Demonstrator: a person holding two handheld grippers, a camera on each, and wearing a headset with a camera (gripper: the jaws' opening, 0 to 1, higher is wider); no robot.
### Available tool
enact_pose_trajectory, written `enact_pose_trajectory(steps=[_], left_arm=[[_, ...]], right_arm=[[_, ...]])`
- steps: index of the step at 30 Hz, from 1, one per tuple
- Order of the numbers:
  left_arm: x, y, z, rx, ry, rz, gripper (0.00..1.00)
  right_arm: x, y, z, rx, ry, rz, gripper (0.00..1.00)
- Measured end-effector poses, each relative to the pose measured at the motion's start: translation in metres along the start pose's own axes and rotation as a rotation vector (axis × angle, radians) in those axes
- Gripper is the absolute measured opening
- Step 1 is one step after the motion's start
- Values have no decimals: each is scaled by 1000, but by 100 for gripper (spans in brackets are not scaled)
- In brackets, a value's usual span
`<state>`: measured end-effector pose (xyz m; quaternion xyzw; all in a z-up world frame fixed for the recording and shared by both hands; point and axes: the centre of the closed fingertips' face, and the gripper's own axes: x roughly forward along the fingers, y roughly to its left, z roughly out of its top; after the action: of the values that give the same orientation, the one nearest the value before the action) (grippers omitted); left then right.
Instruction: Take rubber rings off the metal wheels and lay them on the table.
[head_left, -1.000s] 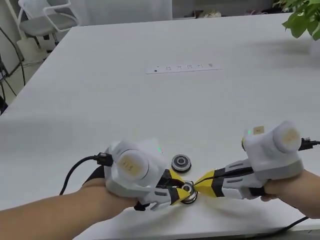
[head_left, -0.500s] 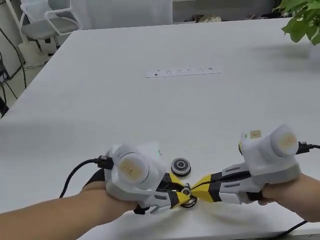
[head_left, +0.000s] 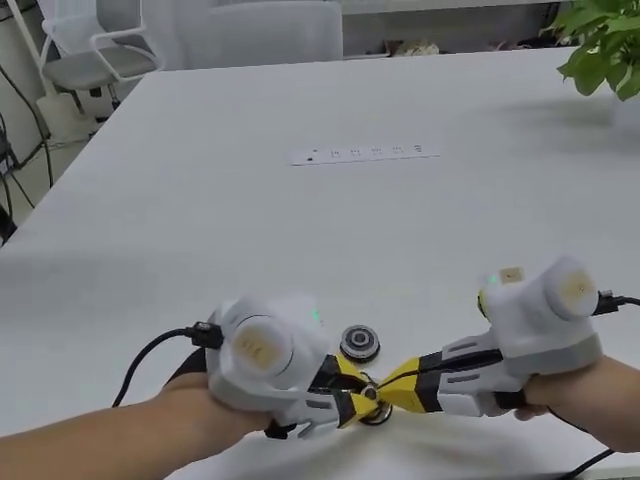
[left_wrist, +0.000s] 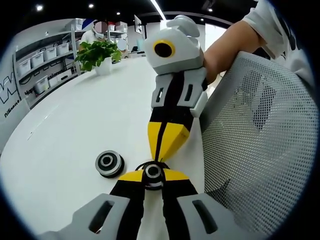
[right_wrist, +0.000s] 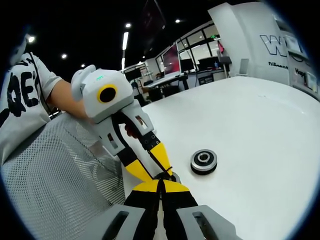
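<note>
A small metal wheel hangs just above the white table near its front edge. My left gripper is shut on it, one yellow jaw on each side. My right gripper meets it tip to tip from the right. Its jaws are shut on the thin black rubber ring at the wheel's rim. A second metal wheel lies flat on the table just beyond, with its black ring still on.
A white power strip lies mid-table. A green plant stands at the far right corner and an office chair at the far left. A grey mesh chair back is close behind the table's front edge.
The two grippers stay joined at the held wheel with no clear move. Only the head view has drifted a little.
</note>
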<state>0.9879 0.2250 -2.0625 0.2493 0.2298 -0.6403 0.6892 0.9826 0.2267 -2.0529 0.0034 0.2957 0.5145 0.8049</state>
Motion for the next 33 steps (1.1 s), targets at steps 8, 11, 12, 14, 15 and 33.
enact_pose_trajectory(steps=[8,11,12,14,15,33], left_arm=[[-1,-3,0,-8,17,-23,8],[-3,-4,1,6,27,-30,11],[-5,-4,2,9,26,-32,11],[-8,-6,4,-14,18,-51,14],[-9,-5,6,-12,14,-46,17],[-57,3,24,-143,-87,-30,40]], right_arm=[[-3,0,2,6,-6,-6,0],[-4,1,4,5,-10,-2,0],[-4,1,5,5,-11,1,0],[-4,2,7,4,-16,3,0],[-5,2,8,5,-20,3,0],[-7,0,35,4,-67,12,0]])
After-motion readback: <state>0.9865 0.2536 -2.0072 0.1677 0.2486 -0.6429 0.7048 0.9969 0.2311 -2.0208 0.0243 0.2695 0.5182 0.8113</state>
